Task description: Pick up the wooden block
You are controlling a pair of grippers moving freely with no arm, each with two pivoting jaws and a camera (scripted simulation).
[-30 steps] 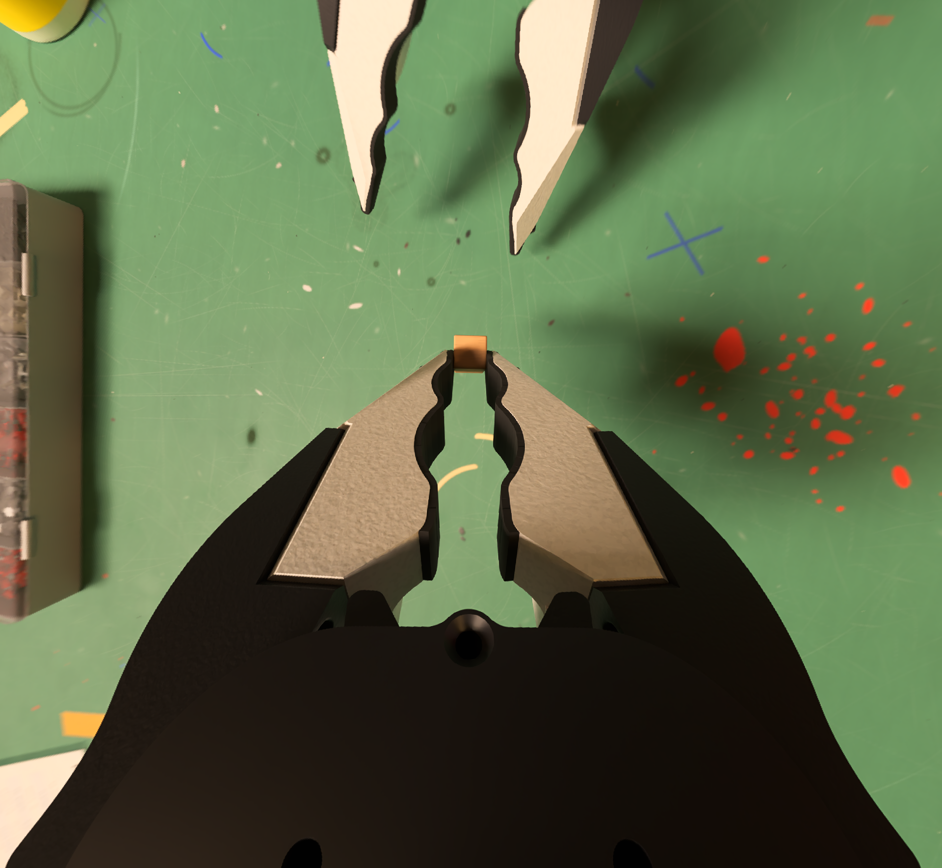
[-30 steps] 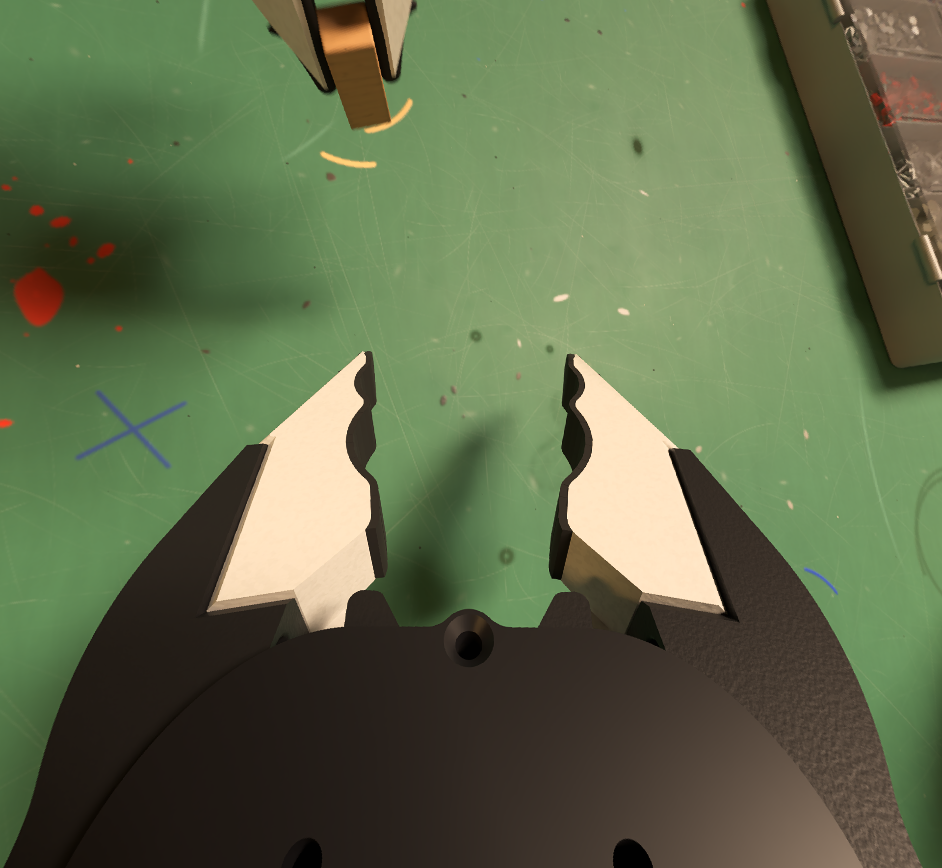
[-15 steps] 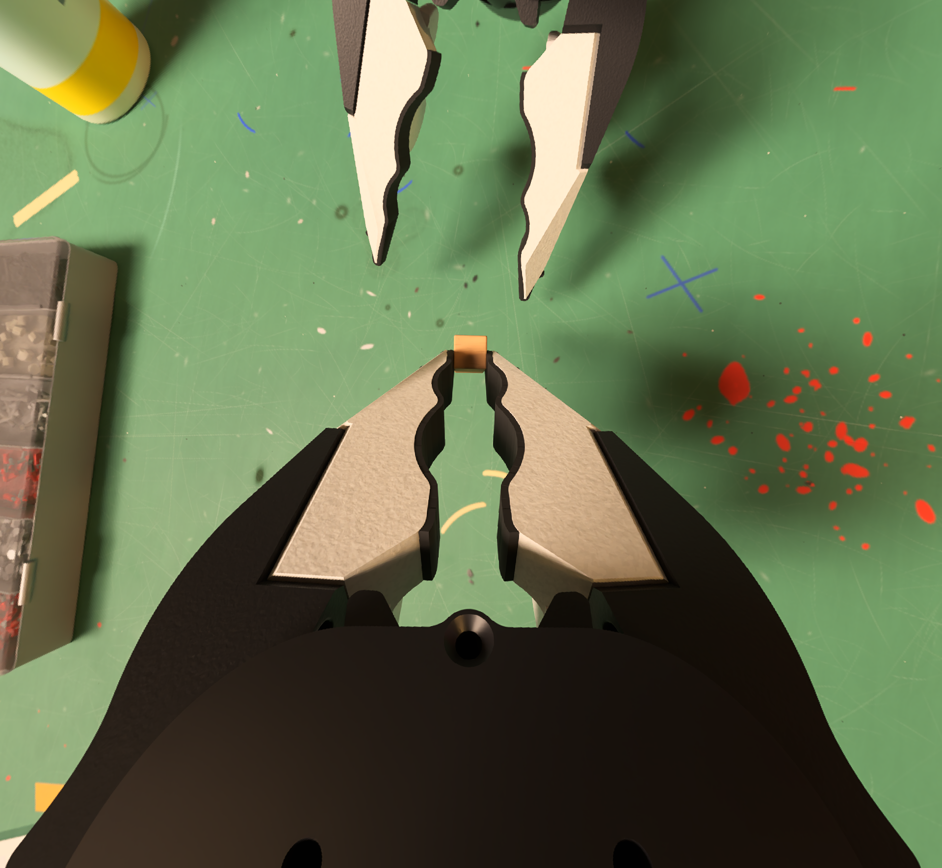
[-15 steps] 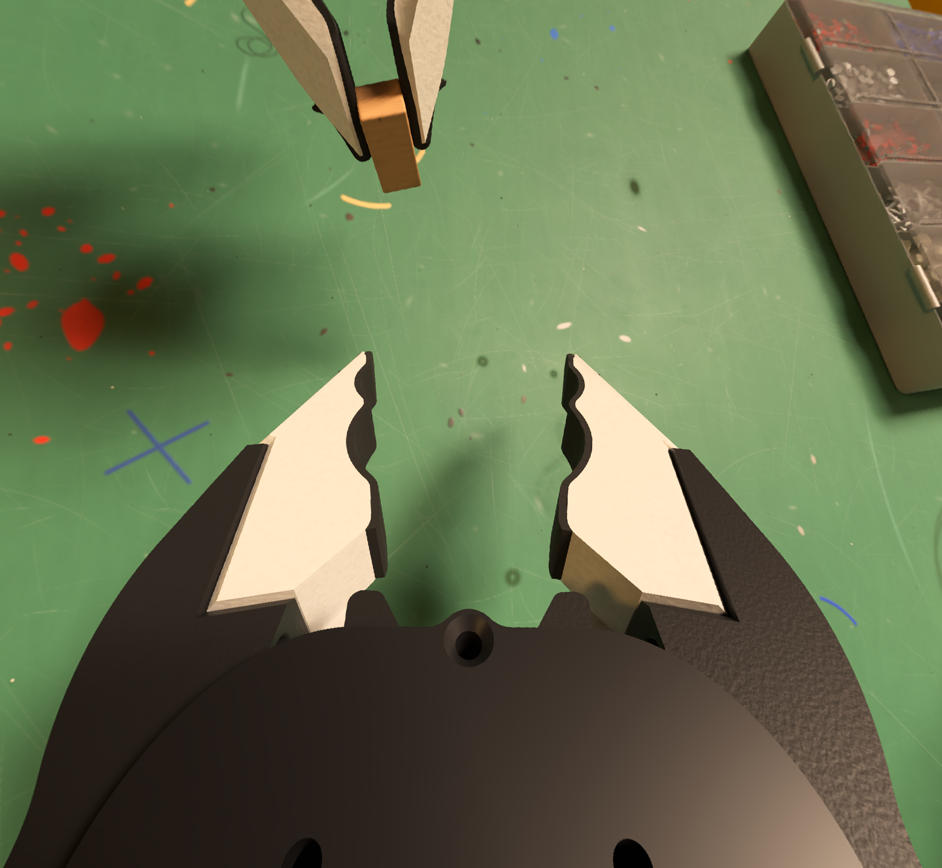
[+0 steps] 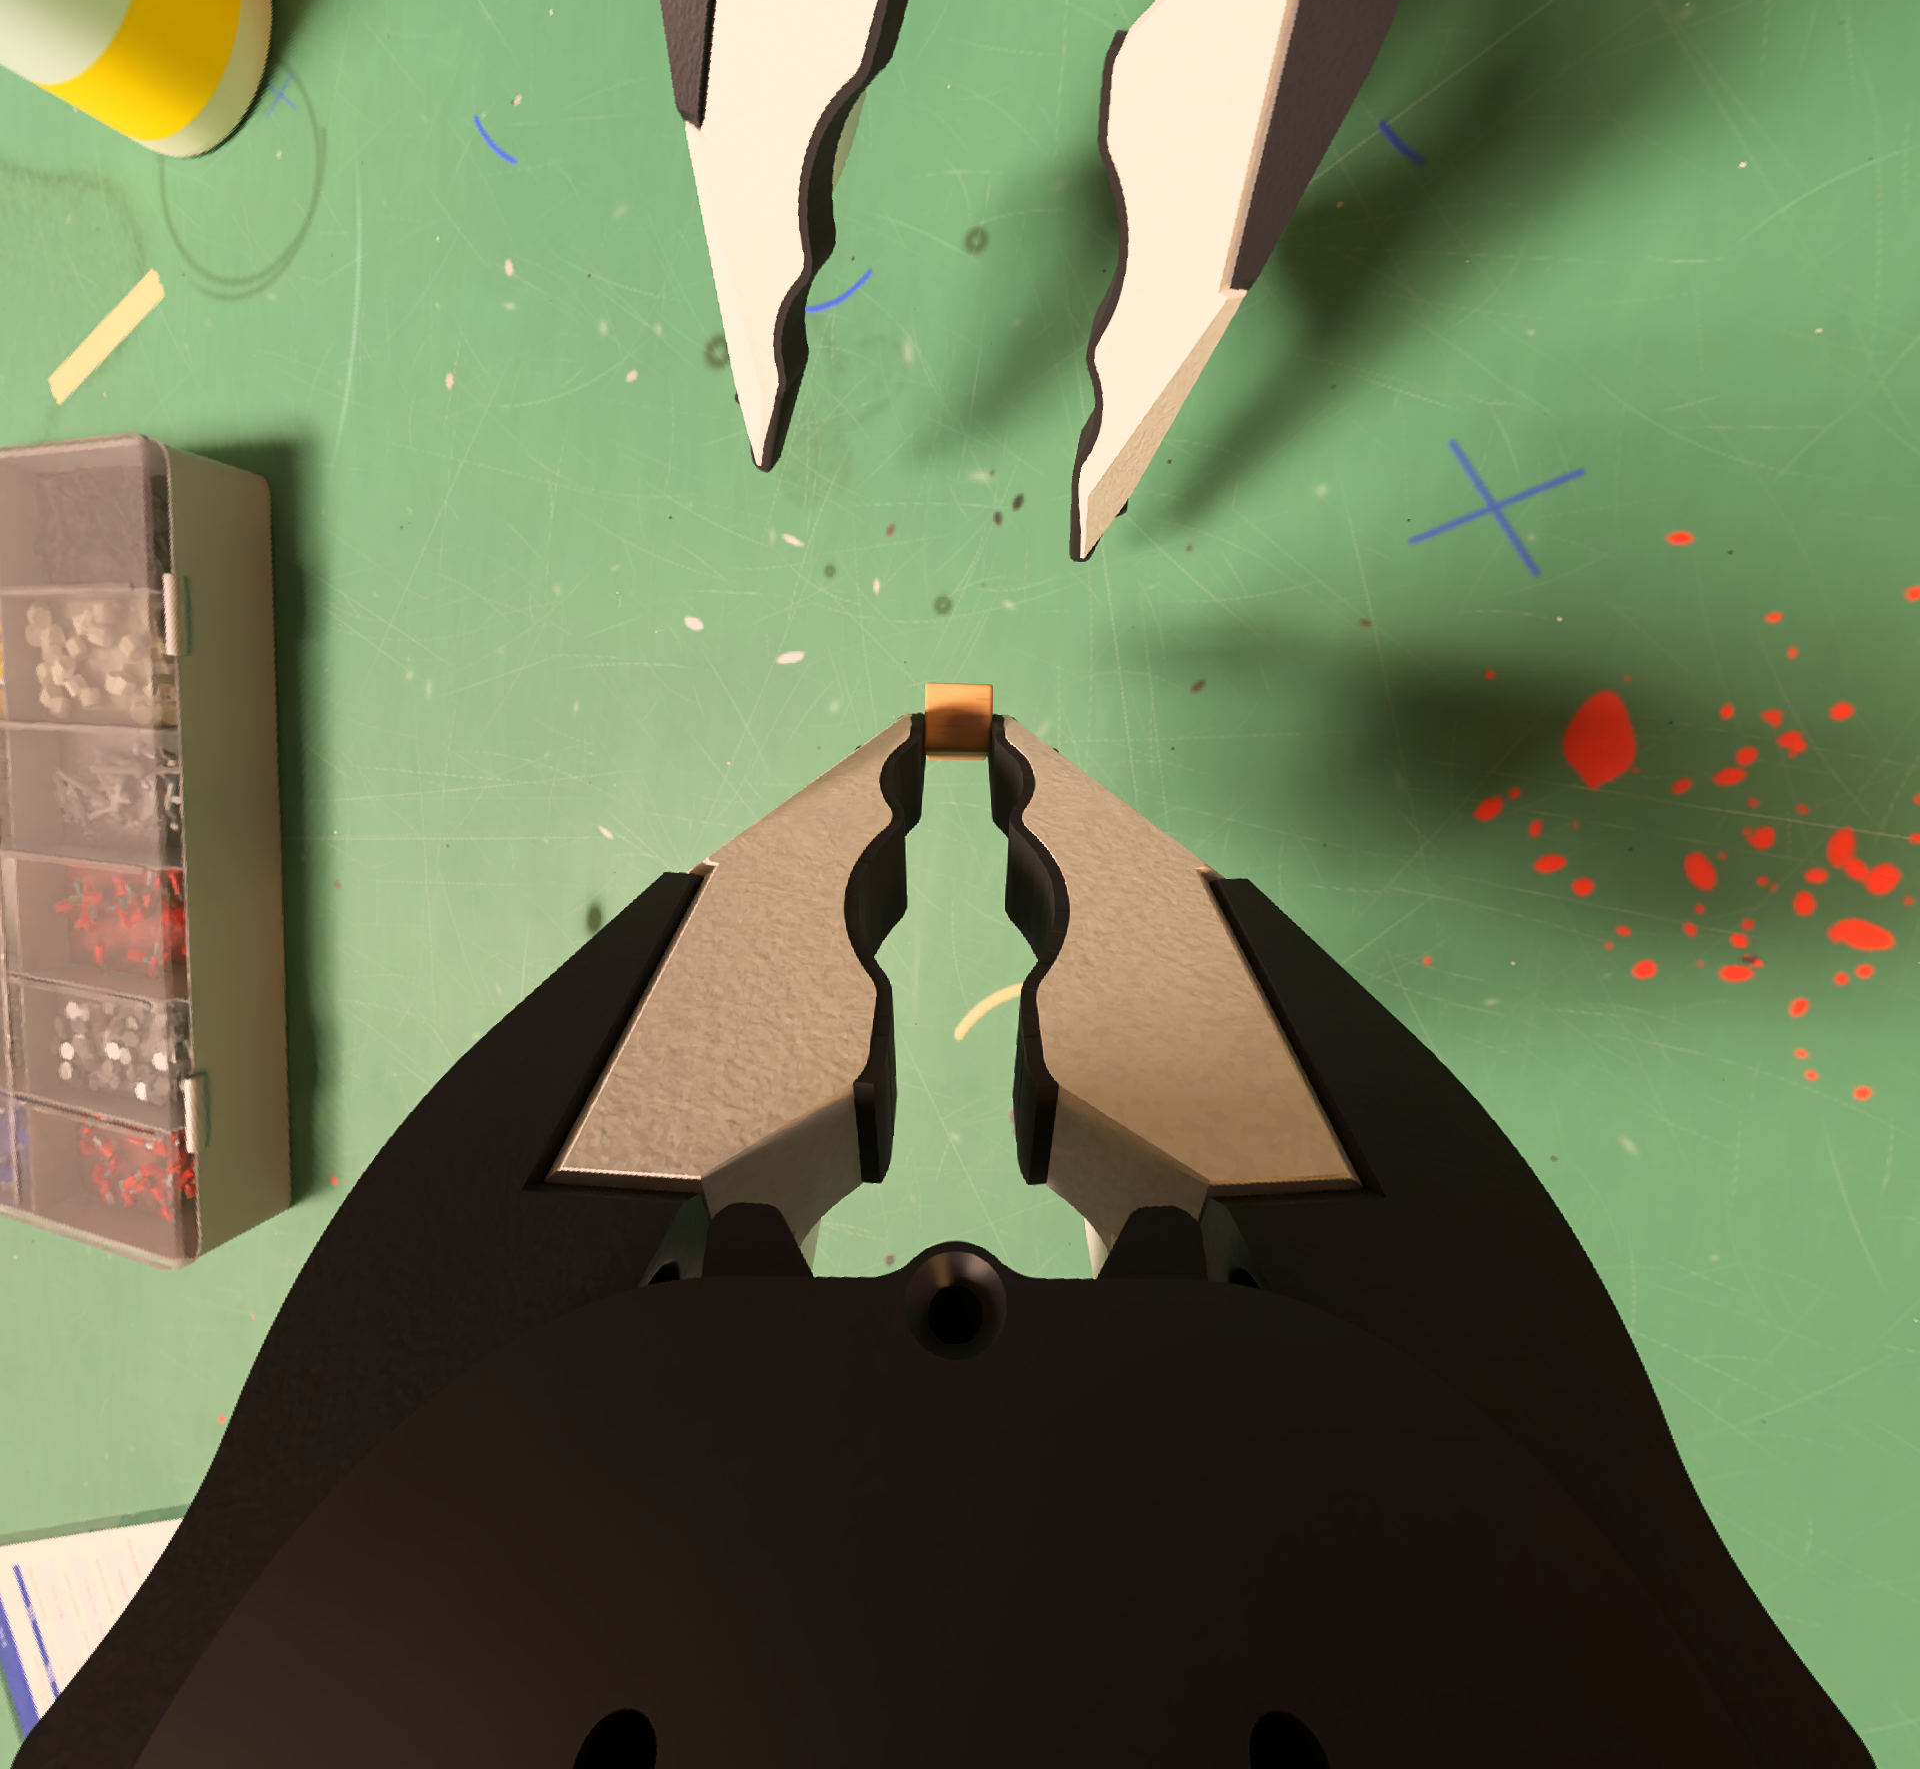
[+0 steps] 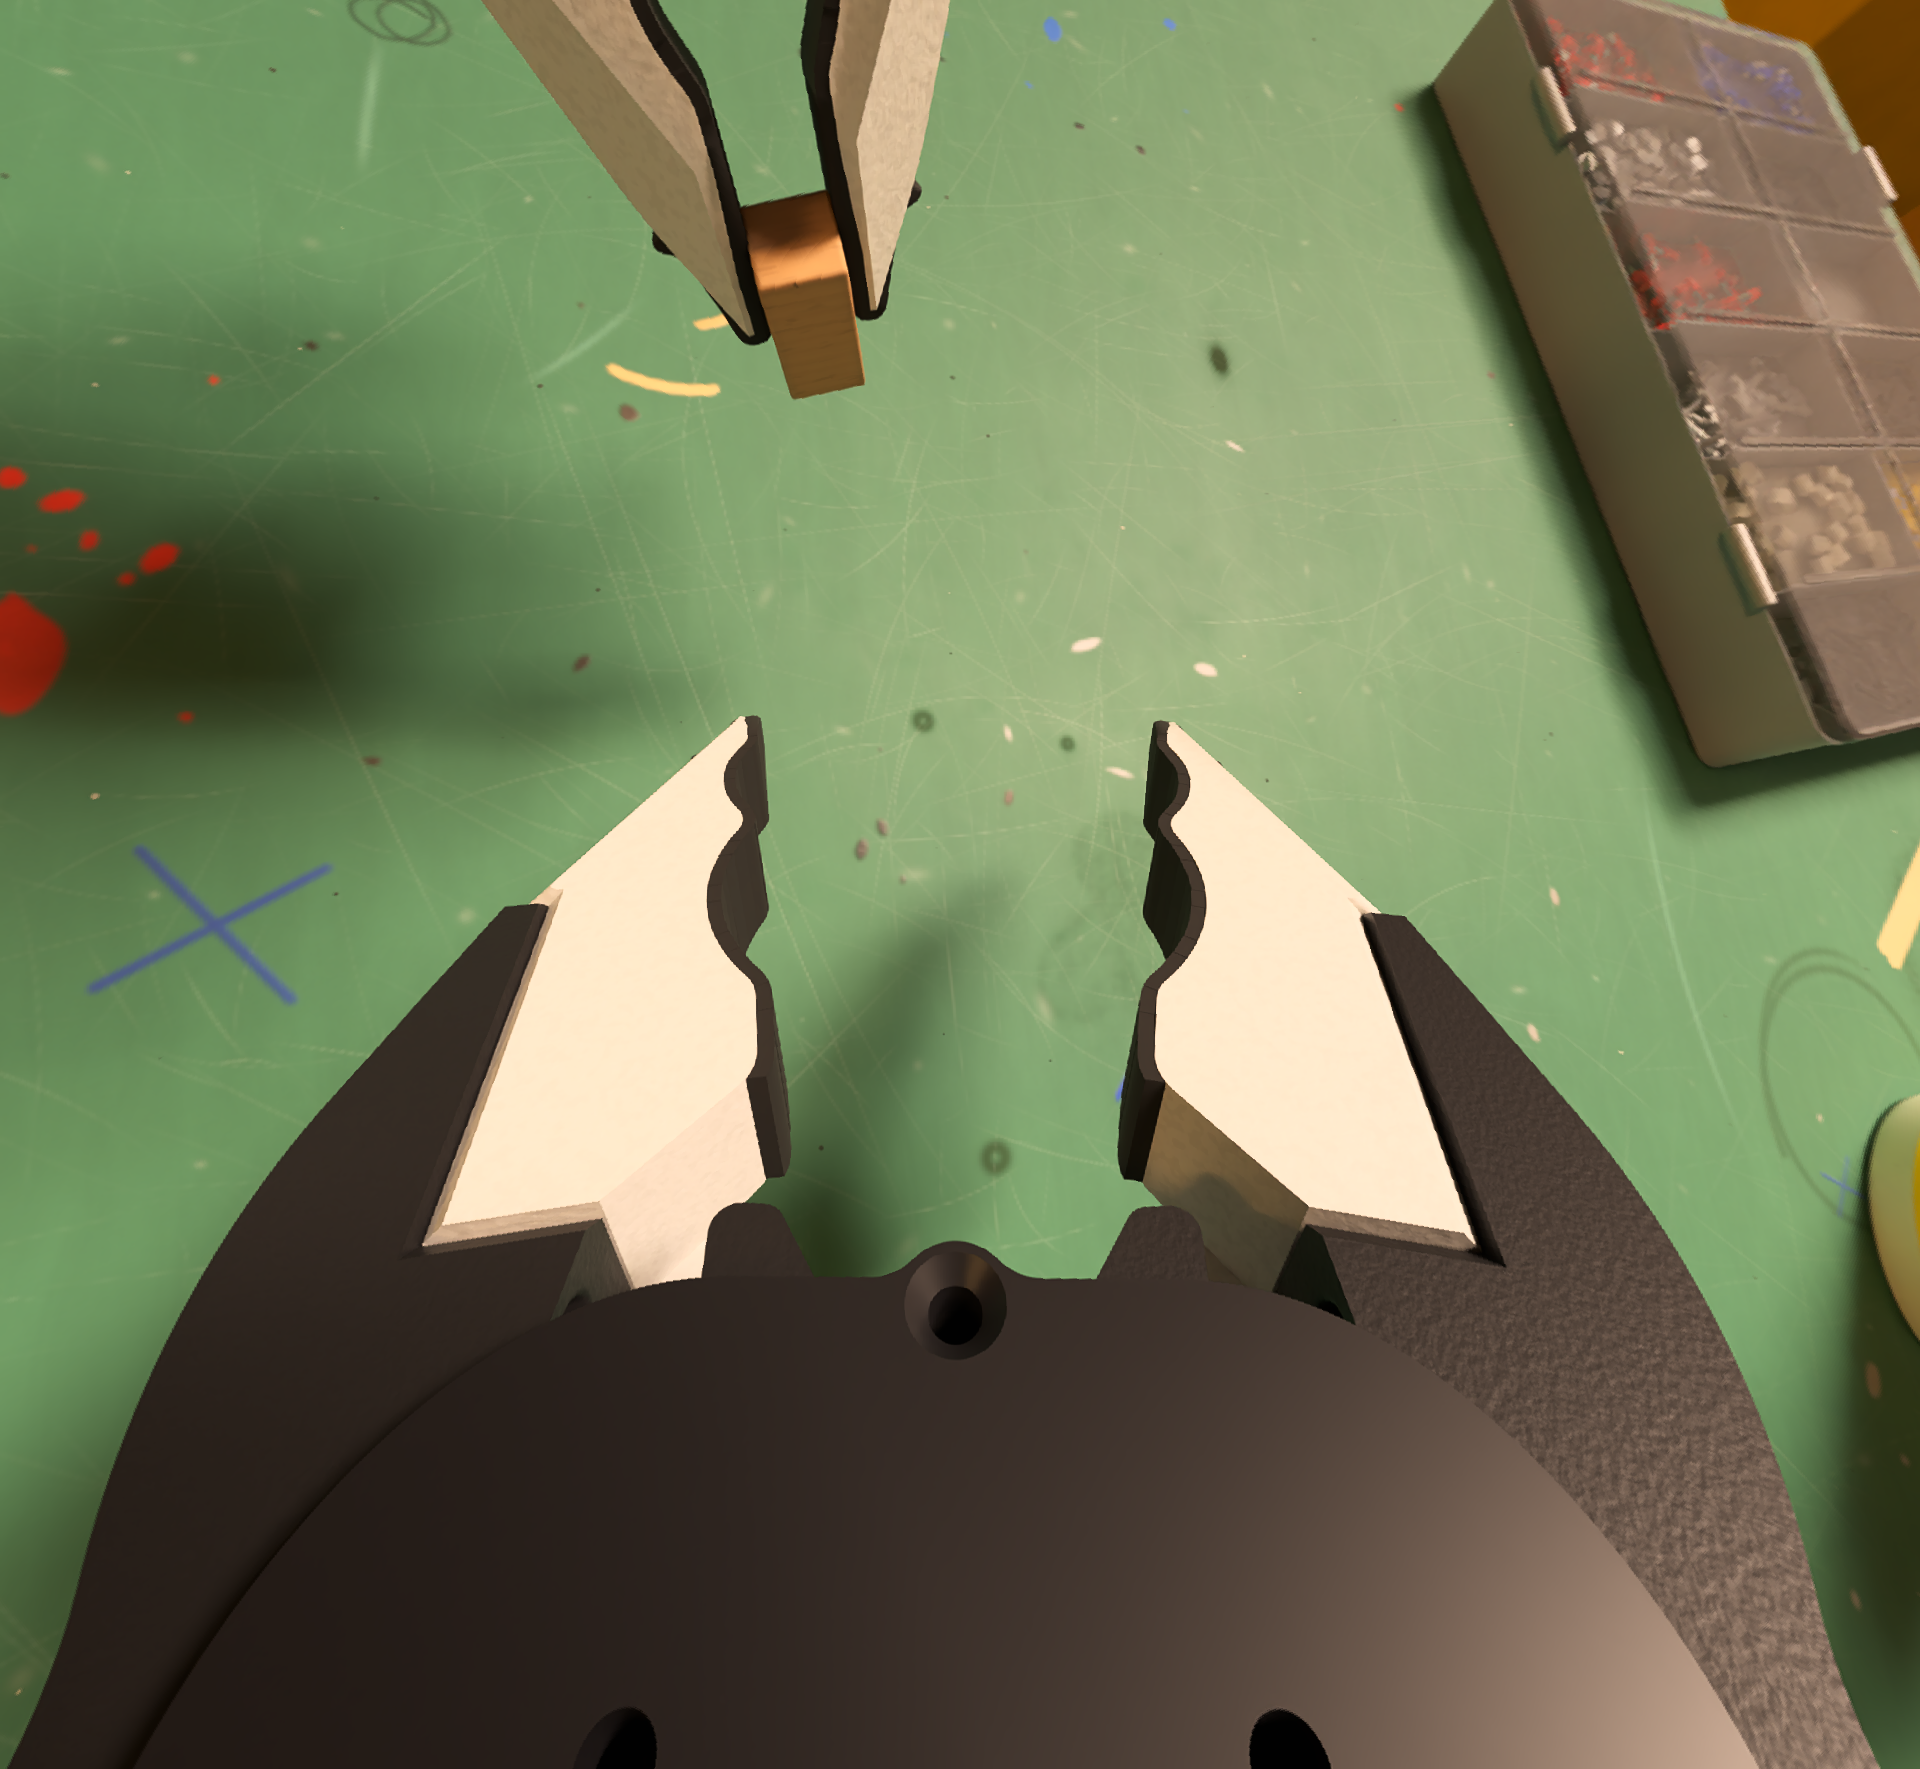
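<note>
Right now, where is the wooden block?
The wooden block is pinched between the tips of the left tool, above the green mat in the right wrist view, opposite the open right tool.

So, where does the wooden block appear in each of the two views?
Left wrist view: wooden block at centre, clamped between the left gripper tips.
Right wrist view: upper centre-left, hanging from the same tips.
Shared landmark: blue cross mark.
</note>
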